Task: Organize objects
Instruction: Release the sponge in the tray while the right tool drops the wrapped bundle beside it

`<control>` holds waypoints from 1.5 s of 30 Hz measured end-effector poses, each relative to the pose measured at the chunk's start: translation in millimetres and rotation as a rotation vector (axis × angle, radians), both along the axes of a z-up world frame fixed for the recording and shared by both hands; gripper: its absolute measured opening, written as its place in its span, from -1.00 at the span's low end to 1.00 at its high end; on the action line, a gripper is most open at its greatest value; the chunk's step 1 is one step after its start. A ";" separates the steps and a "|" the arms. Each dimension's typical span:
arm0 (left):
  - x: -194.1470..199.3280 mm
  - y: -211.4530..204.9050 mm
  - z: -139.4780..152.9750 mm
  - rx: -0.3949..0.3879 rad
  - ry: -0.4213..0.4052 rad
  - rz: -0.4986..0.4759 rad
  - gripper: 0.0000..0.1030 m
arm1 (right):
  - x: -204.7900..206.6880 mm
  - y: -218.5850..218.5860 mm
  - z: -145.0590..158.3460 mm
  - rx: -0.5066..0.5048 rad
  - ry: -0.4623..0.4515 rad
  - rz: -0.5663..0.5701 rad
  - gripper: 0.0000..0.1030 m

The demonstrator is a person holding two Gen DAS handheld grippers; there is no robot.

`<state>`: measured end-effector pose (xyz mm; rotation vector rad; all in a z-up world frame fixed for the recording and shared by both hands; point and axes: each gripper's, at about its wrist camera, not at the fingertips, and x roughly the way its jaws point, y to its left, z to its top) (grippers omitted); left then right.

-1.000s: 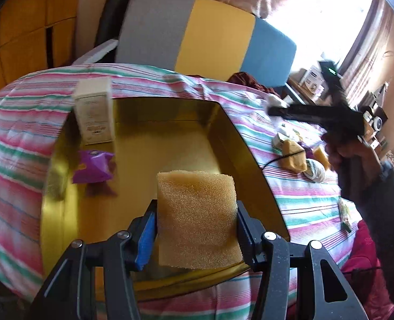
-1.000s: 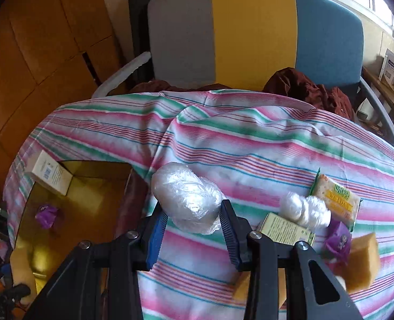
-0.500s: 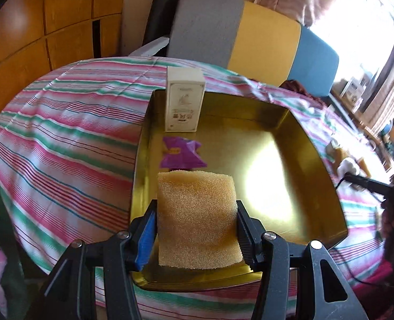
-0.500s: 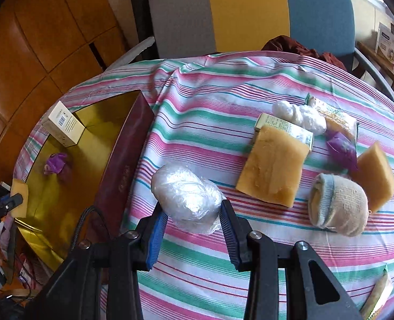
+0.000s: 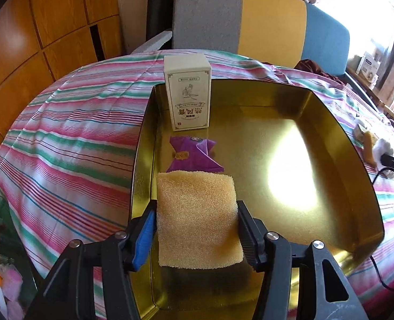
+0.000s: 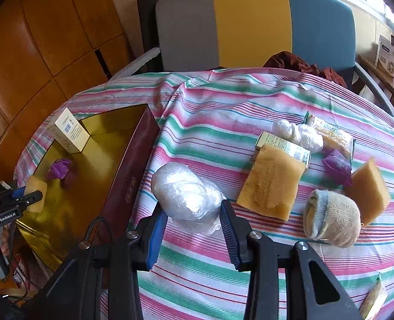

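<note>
My left gripper (image 5: 195, 222) is shut on a yellow sponge (image 5: 197, 218), held over the near left part of the gold tin box (image 5: 340, 144). In the box lie a purple candy wrapper (image 5: 193, 156) and a white carton (image 5: 187, 96) leaning on the far left corner. My right gripper (image 6: 193, 217) is shut on a clear plastic bundle (image 6: 186, 194), above the striped cloth just right of the box (image 6: 95, 144). The right wrist view also shows the left gripper (image 6: 23, 197) with its sponge (image 6: 37, 192) over the box.
On the striped cloth to the right lie a flat yellow sponge (image 6: 272, 182), a thick sponge (image 6: 370, 190), a rolled sock (image 6: 332, 218), a purple wrapper (image 6: 336, 166), a plastic bundle (image 6: 298, 133), a green carton (image 6: 284, 145) and a snack packet (image 6: 332, 133). A chair (image 6: 252, 24) stands behind.
My left gripper with the sponge has moved in lower over the box's left side, closer to the purple wrapper. My right gripper with the plastic bundle has shifted slightly; the view tilted up.
</note>
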<state>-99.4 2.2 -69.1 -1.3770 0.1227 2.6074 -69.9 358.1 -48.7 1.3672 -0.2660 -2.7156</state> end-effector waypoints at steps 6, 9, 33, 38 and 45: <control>-3.6 2.5 -9.9 -0.008 -0.013 0.003 0.31 | -1.4 8.7 0.0 -0.005 0.002 -0.043 -0.22; -1.1 3.5 -10.1 -0.002 -0.006 0.006 0.37 | -2.3 13.6 -0.3 -0.008 0.006 -0.062 -0.22; 31.3 -30.3 31.3 0.107 0.148 0.085 0.36 | 54.9 -36.2 85.5 -0.048 0.183 0.076 -0.22; 39.3 -52.3 38.9 0.105 0.167 0.127 0.36 | 28.5 -121.0 62.8 -0.069 0.103 0.265 -0.22; 50.0 -75.7 41.6 0.091 0.180 0.191 0.37 | -2.3 -210.1 15.6 -0.057 -0.043 0.441 -0.22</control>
